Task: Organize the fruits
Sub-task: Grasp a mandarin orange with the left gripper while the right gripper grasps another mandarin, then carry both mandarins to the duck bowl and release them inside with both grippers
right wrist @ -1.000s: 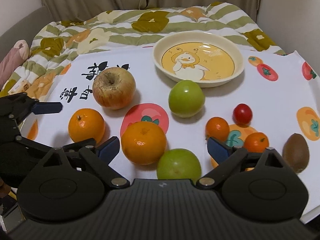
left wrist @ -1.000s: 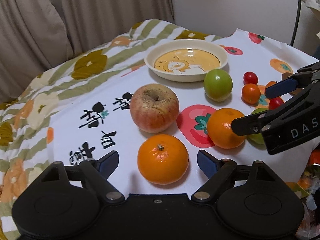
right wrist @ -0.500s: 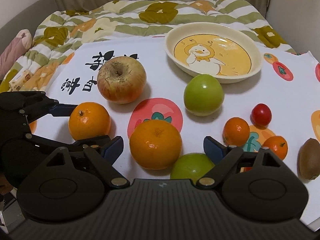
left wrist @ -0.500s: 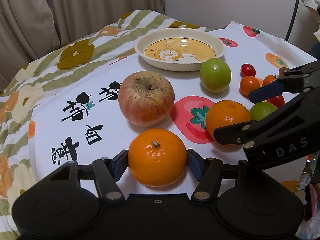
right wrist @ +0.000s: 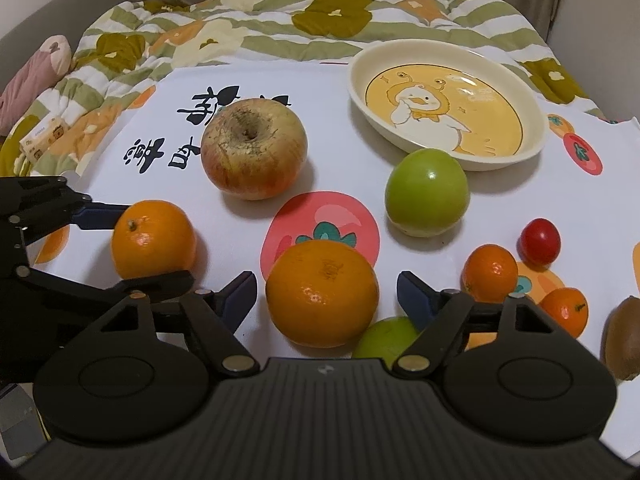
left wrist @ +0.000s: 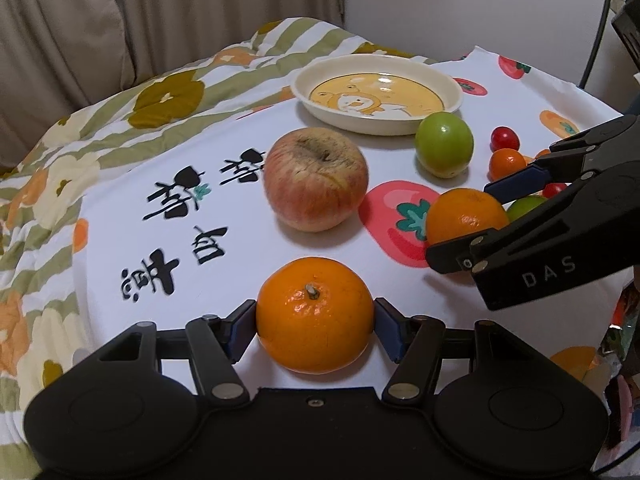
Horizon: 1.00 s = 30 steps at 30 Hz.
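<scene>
Fruit lies on a white printed cloth (right wrist: 248,80) over a bed. My left gripper (left wrist: 316,318) is shut on a stemmed orange (left wrist: 312,336), its blue pads pressed against both sides; the orange rests on the cloth. My right gripper (right wrist: 326,292) straddles a second, larger orange (right wrist: 322,304). Its jaws are closing, with a small gap still showing on each side. From the left wrist view the right gripper (left wrist: 464,224) reaches in from the right. A cream duck plate (right wrist: 448,46) sits empty at the back.
A red-yellow apple (right wrist: 254,148) and a green fruit (right wrist: 426,192) lie between the oranges and the plate. A second green fruit (right wrist: 384,336) sits under my right gripper. Small orange and red tomatoes (right wrist: 490,268) and a kiwi (right wrist: 624,340) are at right. A flowered quilt (right wrist: 224,24) surrounds the cloth.
My left jaws closed in from wide open until the pads met the stemmed orange. My right gripper moved forward around the larger orange and its jaws narrowed.
</scene>
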Each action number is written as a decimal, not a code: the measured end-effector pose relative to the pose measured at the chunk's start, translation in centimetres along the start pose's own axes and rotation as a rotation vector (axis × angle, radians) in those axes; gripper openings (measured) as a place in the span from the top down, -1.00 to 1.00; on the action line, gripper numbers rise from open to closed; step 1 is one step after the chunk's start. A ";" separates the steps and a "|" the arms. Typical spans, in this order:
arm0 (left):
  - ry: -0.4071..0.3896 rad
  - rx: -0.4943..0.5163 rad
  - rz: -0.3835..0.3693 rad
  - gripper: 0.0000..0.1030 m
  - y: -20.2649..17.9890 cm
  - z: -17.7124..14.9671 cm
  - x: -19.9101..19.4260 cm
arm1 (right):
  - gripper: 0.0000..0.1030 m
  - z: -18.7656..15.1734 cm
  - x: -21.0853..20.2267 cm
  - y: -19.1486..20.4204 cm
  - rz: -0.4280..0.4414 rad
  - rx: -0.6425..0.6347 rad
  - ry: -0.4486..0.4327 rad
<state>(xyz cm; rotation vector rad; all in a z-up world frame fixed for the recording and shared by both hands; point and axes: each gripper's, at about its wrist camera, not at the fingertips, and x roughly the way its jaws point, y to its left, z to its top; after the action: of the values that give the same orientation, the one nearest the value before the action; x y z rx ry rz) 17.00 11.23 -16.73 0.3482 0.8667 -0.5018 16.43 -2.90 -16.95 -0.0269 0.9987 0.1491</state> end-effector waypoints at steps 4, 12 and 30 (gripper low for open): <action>0.001 -0.024 0.010 -0.29 0.5 -0.5 -0.4 | -0.67 0.0 0.4 0.3 -0.004 -0.022 0.005; -0.009 -0.062 0.026 -0.28 1.2 -0.8 -1.4 | -0.46 0.1 0.7 0.6 -0.001 -0.063 0.002; -0.143 -0.133 0.068 -0.28 0.5 4.8 -7.9 | -0.45 4.2 -7.9 -0.6 0.006 -0.021 -0.153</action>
<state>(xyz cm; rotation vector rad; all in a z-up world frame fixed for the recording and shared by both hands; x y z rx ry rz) 16.03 11.55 -7.51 0.2161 0.7425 -0.3989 15.84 -4.04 -8.05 -0.0317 0.8444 0.1648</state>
